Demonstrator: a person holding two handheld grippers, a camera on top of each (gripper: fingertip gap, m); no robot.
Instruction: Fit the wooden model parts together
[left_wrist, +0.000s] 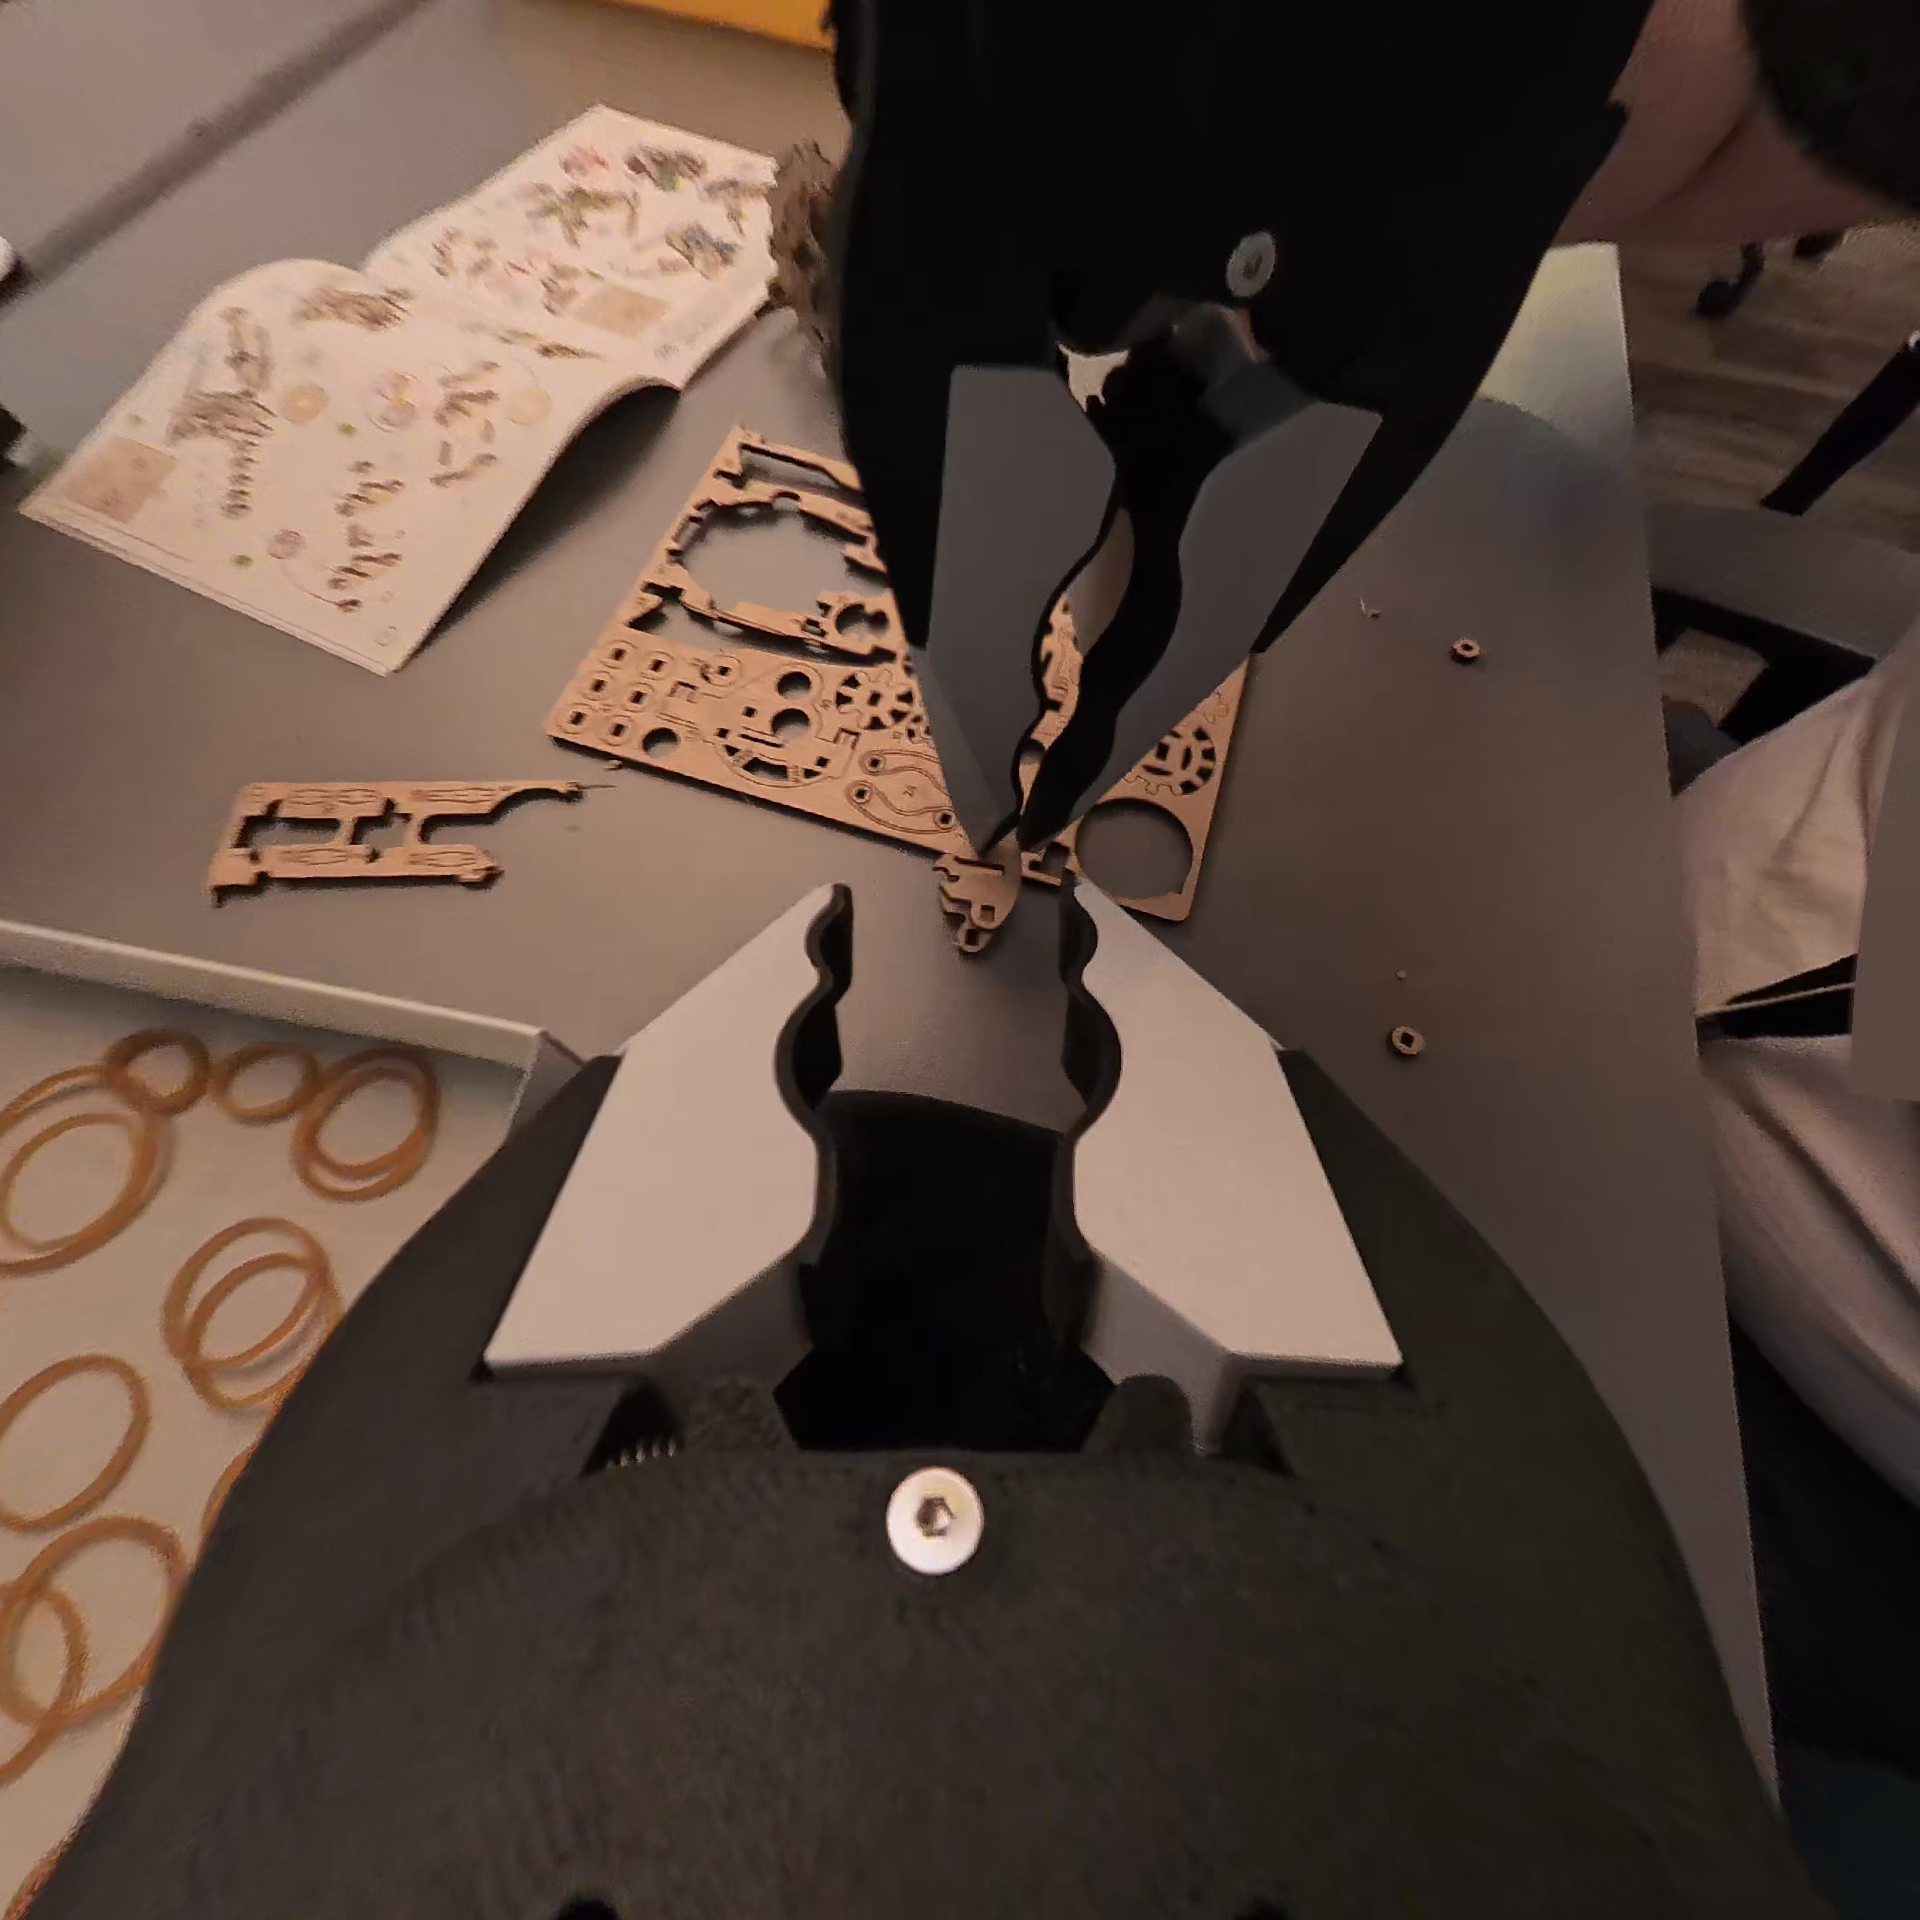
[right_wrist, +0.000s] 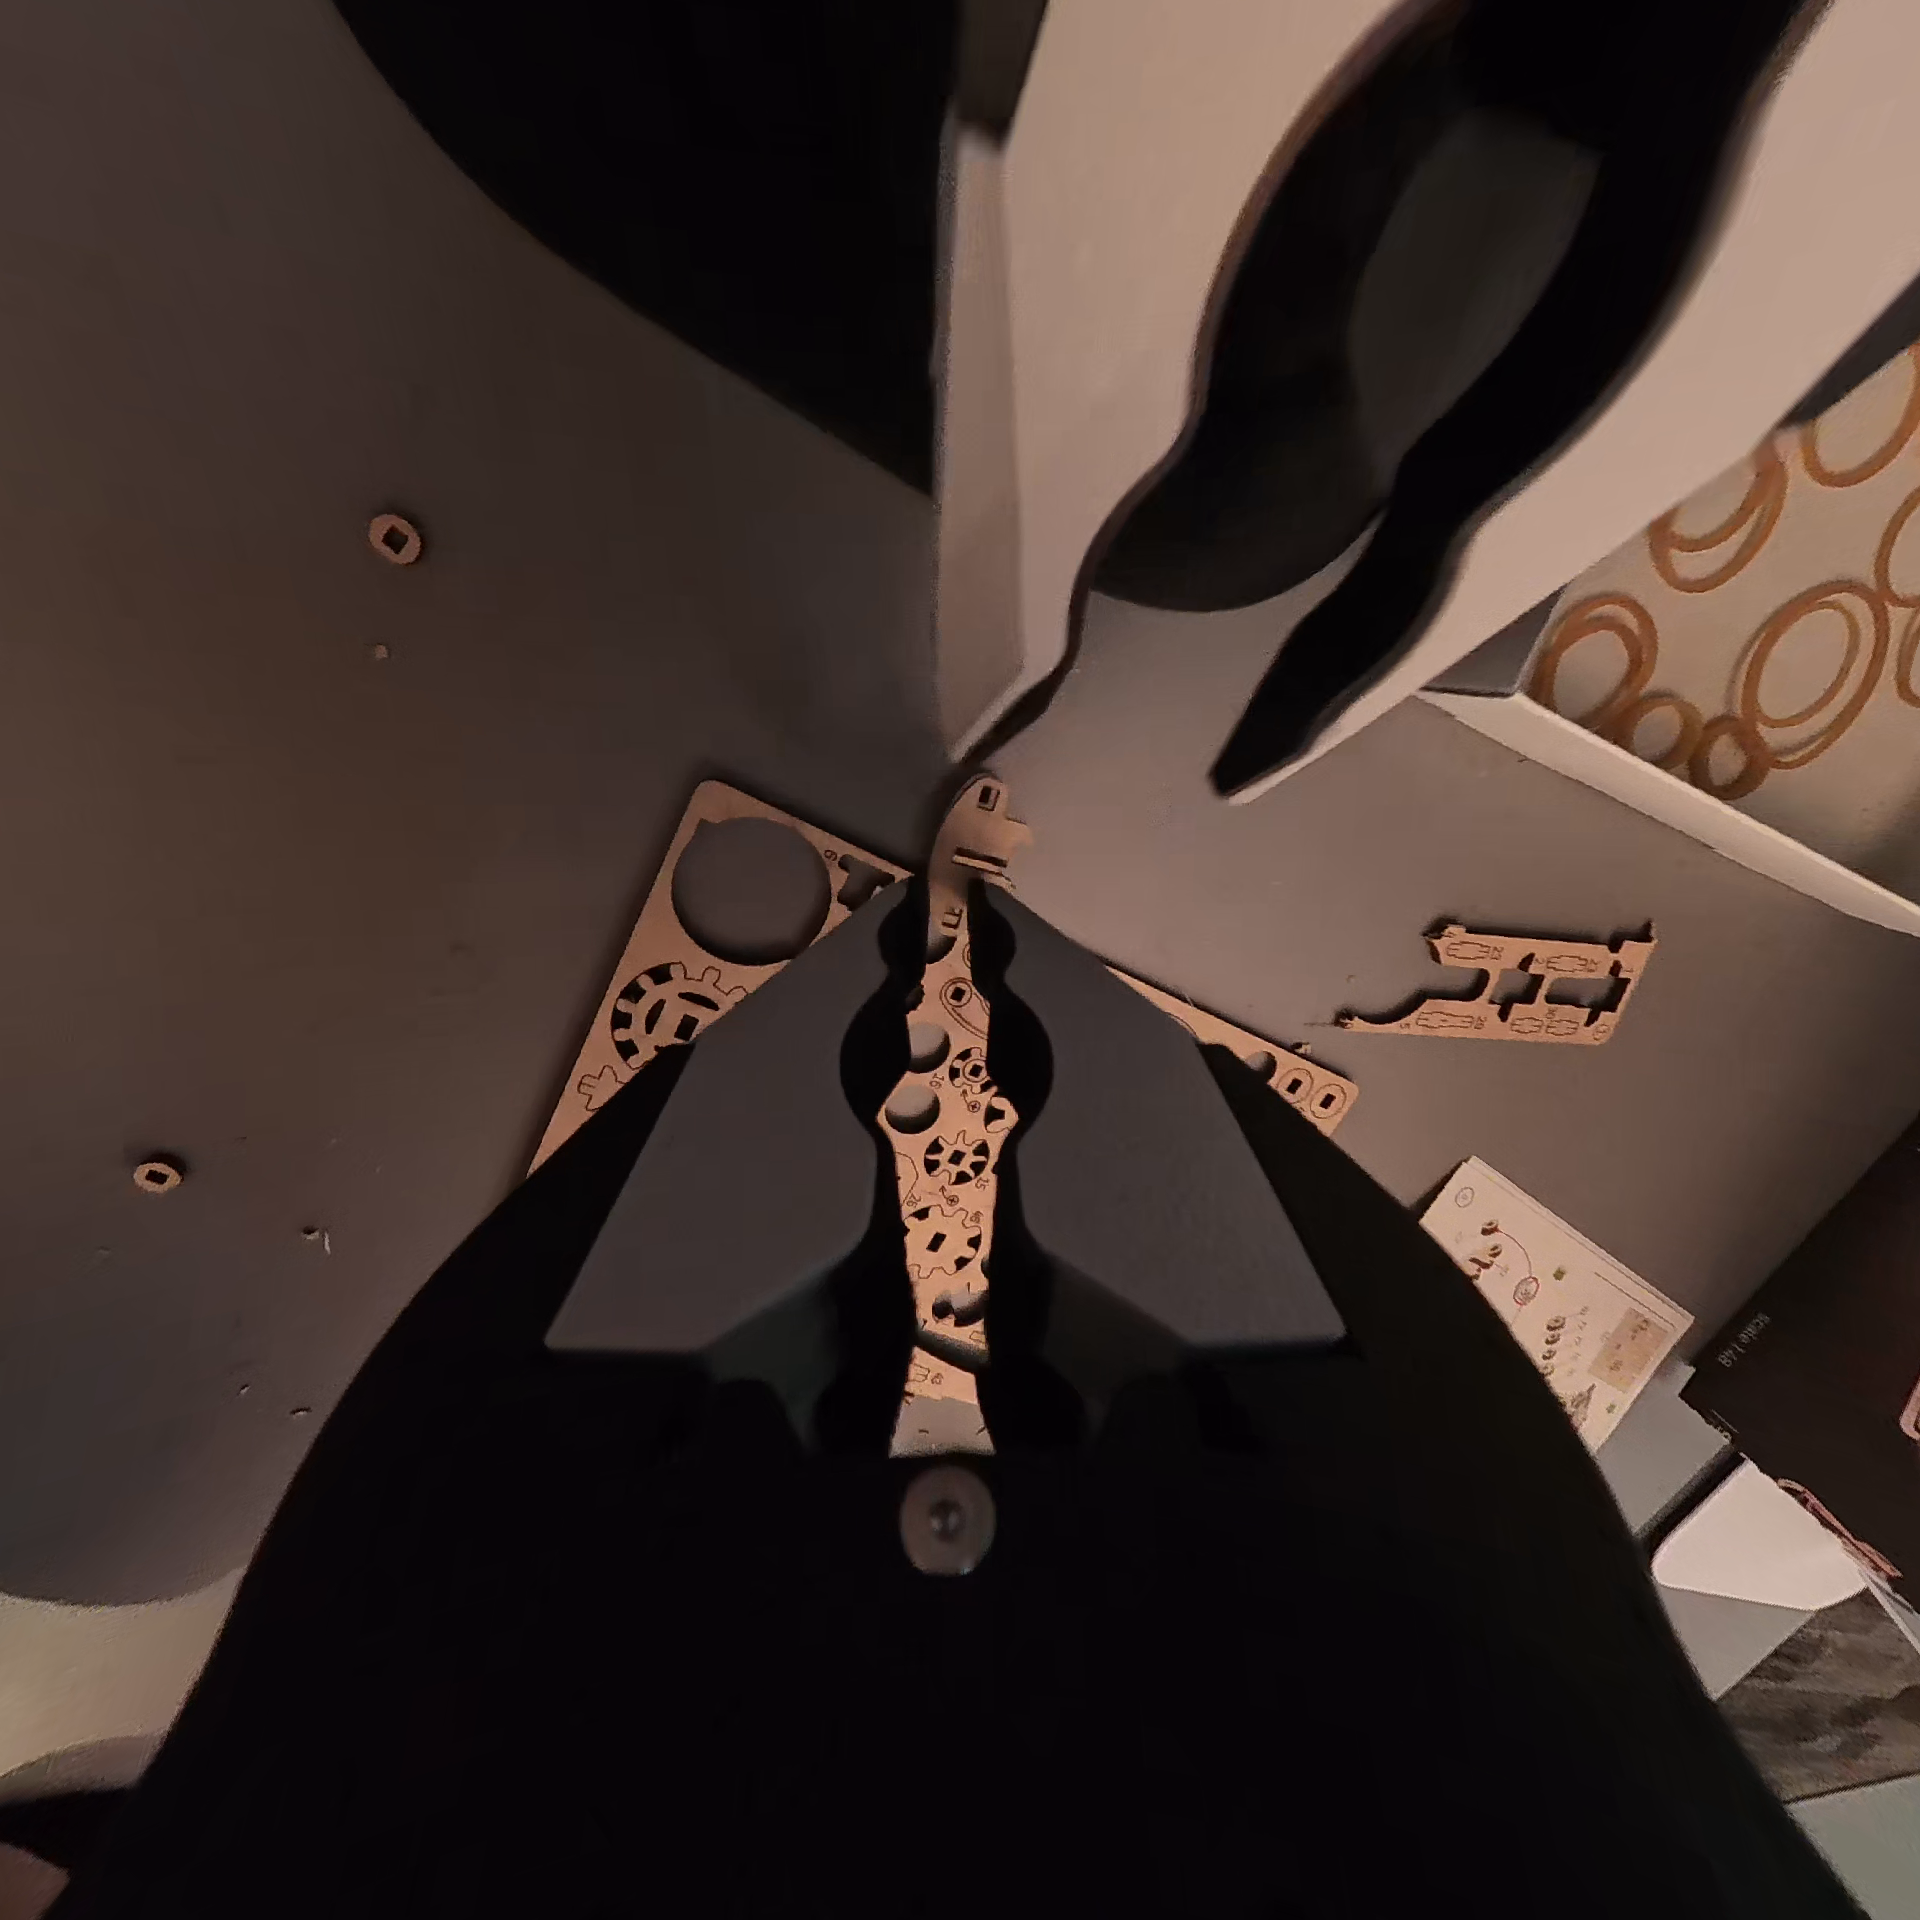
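My right gripper (right_wrist: 961, 883) is shut on a small flat wooden part (right_wrist: 982, 831), pinching one end so the rest sticks out past the fingertips. In the left wrist view the right gripper (left_wrist: 1013, 831) comes down from above with the wooden part (left_wrist: 977, 904) at its tip, close over the grey table. My left gripper (left_wrist: 956, 914) is open and empty, and its fingertips flank the part without touching it. It also shows in the right wrist view (right_wrist: 1101, 764), open. A laser-cut wooden sheet (left_wrist: 748, 665) of parts lies flat just behind.
A wooden frame offcut (left_wrist: 353, 831) lies left of the sheet. An open instruction booklet (left_wrist: 395, 384) is at the far left. A white tray (left_wrist: 312, 1013) of rubber bands sits near left. Two small wooden washers (left_wrist: 1405, 1037) lie at the right. A person's clothing (left_wrist: 1787, 831) borders the table's right edge. Spacing between my two grippers at the tips: around 4 cm.
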